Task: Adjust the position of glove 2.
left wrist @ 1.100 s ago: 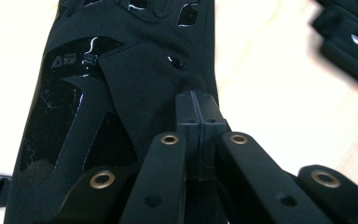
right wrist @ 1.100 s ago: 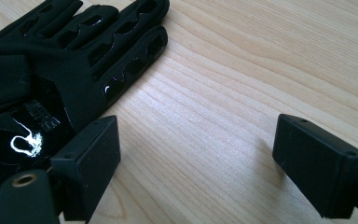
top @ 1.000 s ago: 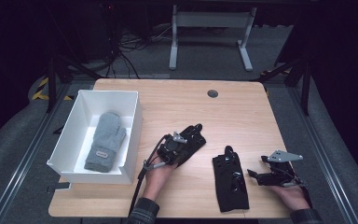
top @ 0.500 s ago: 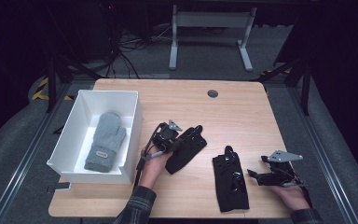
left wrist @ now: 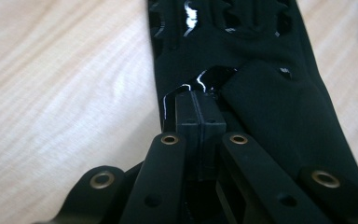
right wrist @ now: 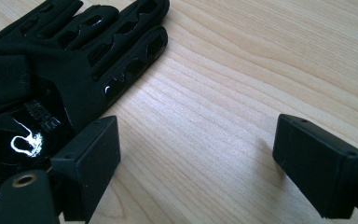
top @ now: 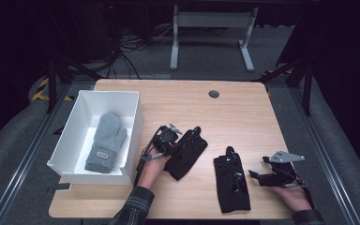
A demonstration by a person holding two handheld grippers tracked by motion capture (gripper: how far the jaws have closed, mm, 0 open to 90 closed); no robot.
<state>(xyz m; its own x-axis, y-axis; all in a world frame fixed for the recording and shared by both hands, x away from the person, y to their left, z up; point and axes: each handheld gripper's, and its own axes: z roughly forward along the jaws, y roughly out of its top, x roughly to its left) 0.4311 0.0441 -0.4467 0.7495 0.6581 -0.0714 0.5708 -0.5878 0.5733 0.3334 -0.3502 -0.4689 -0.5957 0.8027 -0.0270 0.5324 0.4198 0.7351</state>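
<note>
High view: on the table point(top: 243, 112), the left gripper point(top: 168, 139) pinches a black glove point(top: 186, 152) right of the white box point(top: 133, 117). Right gripper view: jaws spread, a second glove point(right wrist: 51, 70) left.

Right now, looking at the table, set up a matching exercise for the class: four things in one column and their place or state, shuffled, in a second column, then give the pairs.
Things:
1. grey mitten
2. left gripper
3. right gripper
4. white box

States:
A. open, beside a black glove
B. at the table's left edge
C. shut on a black glove
D. lying inside the box

Pairs: 1-D, 2-C, 3-A, 4-B
</note>
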